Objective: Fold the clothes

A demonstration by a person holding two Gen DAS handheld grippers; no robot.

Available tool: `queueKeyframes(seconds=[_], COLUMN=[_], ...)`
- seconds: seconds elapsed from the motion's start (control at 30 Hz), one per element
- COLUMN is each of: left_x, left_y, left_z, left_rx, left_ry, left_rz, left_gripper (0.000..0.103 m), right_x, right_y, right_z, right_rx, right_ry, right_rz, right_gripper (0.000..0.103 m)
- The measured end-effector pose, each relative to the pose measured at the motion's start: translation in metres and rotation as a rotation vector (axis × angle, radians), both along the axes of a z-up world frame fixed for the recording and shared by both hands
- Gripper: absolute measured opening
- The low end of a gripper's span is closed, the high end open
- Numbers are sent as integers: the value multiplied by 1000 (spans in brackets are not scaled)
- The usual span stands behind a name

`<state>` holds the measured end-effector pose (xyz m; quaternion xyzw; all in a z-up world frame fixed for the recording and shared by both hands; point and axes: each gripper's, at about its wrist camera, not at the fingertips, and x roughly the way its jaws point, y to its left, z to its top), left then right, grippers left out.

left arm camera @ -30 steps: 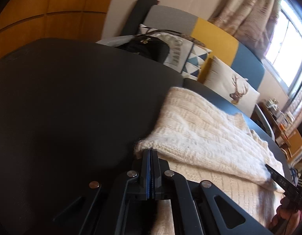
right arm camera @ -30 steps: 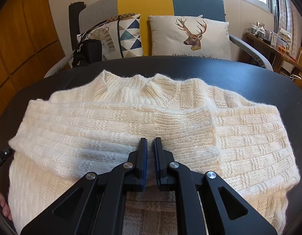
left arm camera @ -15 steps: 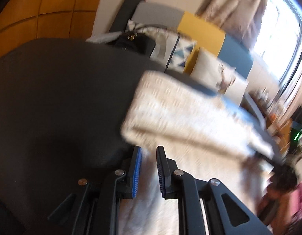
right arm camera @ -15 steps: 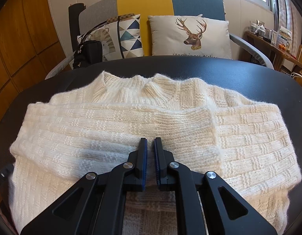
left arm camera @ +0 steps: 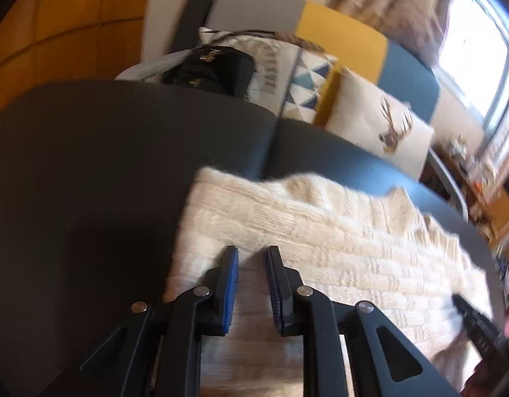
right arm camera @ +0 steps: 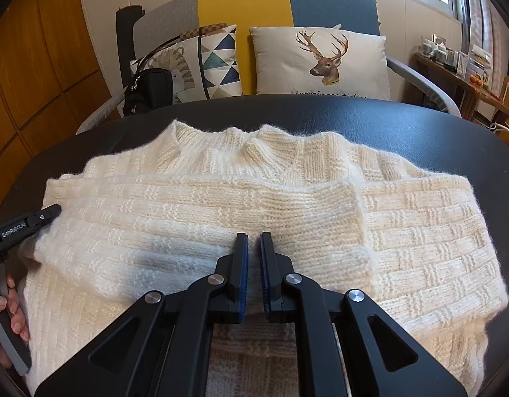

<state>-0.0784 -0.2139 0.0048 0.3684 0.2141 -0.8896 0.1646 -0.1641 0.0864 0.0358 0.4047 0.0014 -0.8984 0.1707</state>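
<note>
Behind the dark round table stands a sofa with a deer cushion, and every place below is given from that cushion. On the table just in front of it lies the cream knitted sweater, collar towards the cushion, both sleeves folded across the chest, the hem end nearest the cameras.

The right gripper sits over the middle of the sweater, on the side away from the cushion. Its jaws are nearly together, with only a narrow slit between the blue pads; whether any knit is pinched there cannot be told, and nothing looks lifted. The left gripper is at the sweater's left edge, further left of the cushion. Its jaws are closing, with a visible gap, and the fabric lies below and between them without the pads pressing on it. That view is blurred.

By its looks, the sweater is soft, thick and fuzzy, limp rather than stiff, and fairly light. It should sag and stretch if raised by one point, and loose yarn could snag. A sound hold would be on the doubled edges at both sides, far from the cushion near the hem, pinching all layers together so the sleeves stay tucked.
</note>
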Motion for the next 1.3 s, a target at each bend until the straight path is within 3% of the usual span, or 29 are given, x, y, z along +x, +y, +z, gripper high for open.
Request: queueKeyframes(seconds=[0.13, 0.2, 0.3, 0.37, 0.47, 0.53, 0.67, 0.8, 0.9, 1.0, 1.13, 1.3], left_x=[17, 16, 11, 7, -13, -31, -63, -46, -39, -41, -58, -66], left_y=[-8, -6, 4, 7, 7, 5, -8, -10, -15, -19, -17, -17], left_z=[-6, -6, 5, 15, 31, 33, 10, 5, 5, 5, 3, 0], left_rx=[43, 18, 3, 30, 37, 24, 17, -53, -26, -11, -55, -62], left_ry=[9, -12, -8, 56, 94, 62, -102, -50, -25, -38, -82, -71], left_rz=[79, 83, 57, 12, -33, -57, -109, -115, -93, -66, -67, -77], left_gripper=[2, 2, 6, 14, 15, 16, 17, 16, 15, 12, 9, 8], right_x=[1, 1, 0, -1, -2, -1, -2, -3, -4, -4, -4, -3], right_y=[-3, -4, -2, 1, 2, 2, 2, 3, 3, 2, 2, 2], right_z=[0, 0, 0, 0, -1, 0, 0, 1, 1, 1, 1, 2], right_rx=[20, 31, 24, 12, 5, 7, 1, -5, 0, 6, 7, 16], right_ry=[7, 12, 10, 6, 4, 5, 1, -3, -3, -2, -5, -4], right_rz=[3, 5, 6, 7, 8, 8, 8, 10, 13, 13, 13, 11], right_gripper=[8, 8, 8, 8, 8, 8, 8, 8, 8, 8, 8, 8])
